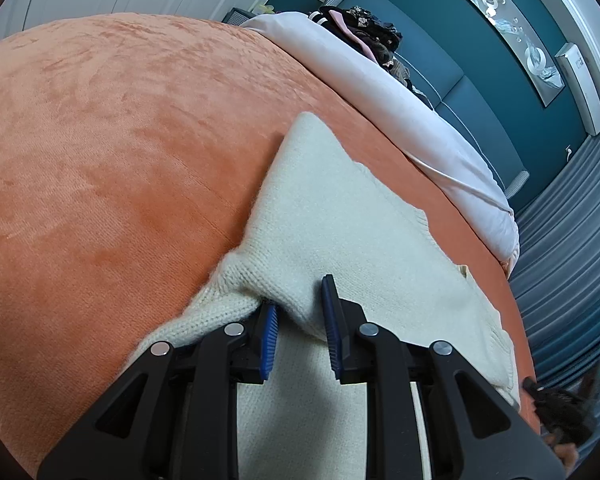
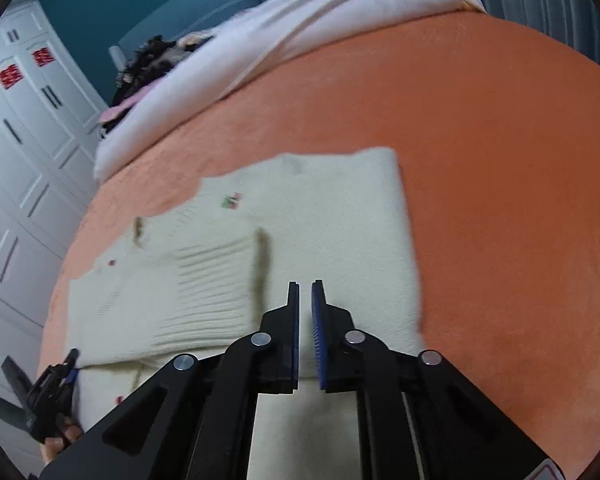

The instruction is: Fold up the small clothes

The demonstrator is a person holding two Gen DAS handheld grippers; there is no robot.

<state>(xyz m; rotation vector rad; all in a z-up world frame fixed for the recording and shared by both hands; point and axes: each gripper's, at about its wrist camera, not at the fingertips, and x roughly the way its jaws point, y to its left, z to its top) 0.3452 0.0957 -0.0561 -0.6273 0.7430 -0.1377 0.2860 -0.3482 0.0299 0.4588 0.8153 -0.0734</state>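
A cream sweater (image 1: 340,216) is spread on the orange bed (image 1: 100,140). A fold of it is bunched between the left fingers (image 1: 298,312), held apart. The right fingers (image 2: 305,300) are nearly together above it, gripping nothing.

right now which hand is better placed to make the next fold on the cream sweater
Left, probably. The left hand-held gripper is open with a fold of the cream sweater between its fingers; the right hand-held gripper looks nearly closed and empty.

Cream knit sweater (image 2: 320,216), orange blanket (image 2: 500,160)
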